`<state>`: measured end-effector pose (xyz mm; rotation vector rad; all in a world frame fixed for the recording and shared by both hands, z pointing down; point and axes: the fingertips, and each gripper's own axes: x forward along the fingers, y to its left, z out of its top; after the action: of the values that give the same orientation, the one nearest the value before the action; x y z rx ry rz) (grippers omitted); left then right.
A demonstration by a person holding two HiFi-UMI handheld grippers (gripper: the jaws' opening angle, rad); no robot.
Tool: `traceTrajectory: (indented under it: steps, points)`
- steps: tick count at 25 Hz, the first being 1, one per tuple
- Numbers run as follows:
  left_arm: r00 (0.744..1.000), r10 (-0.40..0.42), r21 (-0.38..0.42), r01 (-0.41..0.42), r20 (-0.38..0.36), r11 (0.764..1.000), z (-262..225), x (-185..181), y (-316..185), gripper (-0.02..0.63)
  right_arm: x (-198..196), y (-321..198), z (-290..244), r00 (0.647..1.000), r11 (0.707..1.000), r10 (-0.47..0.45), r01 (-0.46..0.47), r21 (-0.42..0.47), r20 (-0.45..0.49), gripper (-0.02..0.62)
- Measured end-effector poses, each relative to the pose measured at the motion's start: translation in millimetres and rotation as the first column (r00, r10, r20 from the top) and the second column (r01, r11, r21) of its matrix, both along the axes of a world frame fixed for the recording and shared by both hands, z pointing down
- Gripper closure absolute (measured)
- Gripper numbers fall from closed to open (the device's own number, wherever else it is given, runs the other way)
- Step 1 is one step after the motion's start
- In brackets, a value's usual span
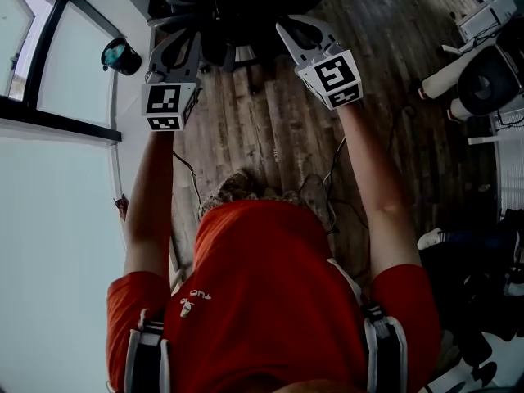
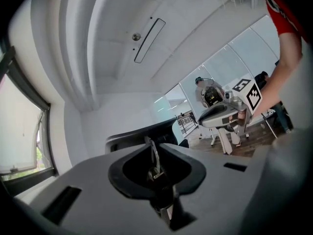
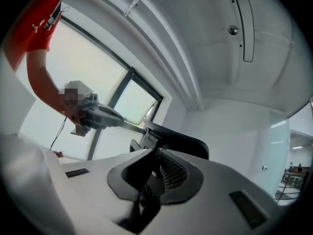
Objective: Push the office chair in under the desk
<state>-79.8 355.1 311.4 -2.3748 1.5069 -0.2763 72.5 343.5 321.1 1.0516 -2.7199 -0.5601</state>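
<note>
The black office chair (image 1: pixel 229 6) stands at the top of the head view, on the wood floor. Both grippers are held out against its back, one on each side. My left gripper (image 1: pixel 190 38) is shut with nothing between its jaws; in the left gripper view the chair's dark top edge (image 2: pixel 142 130) lies just beyond the tips (image 2: pixel 153 151). My right gripper (image 1: pixel 286 31) is also shut and empty, and its tips (image 3: pixel 155 153) sit right at the chair's mesh back (image 3: pixel 175 173). The desk itself I cannot make out.
A white wall and a window (image 1: pixel 49 64) run along the left, with a dark round object (image 1: pixel 120 56) by the sill. Cables (image 1: pixel 336 178) trail over the floor near my feet. White equipment (image 1: pixel 483 76) and a shoe (image 1: pixel 430 237) are on the right.
</note>
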Motion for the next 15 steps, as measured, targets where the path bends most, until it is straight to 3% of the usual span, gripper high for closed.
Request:
traceTrajectory:
  steps: [7,15]
  points:
    - [0.986,-0.02,-0.034,0.026,0.165,0.999,17.2,-20.6,-30.8,0.451,19.4,-38.6,24.0,0.986,0.999,0.024,-0.029,-0.03,-0.164,0.461]
    - [0.932,-0.019,-0.099,0.059,0.362,0.993,50.6,-60.3,-85.8,0.388,46.5,-103.4,47.2,0.93,0.995,0.046,-0.074,-0.066,-0.364,0.37]
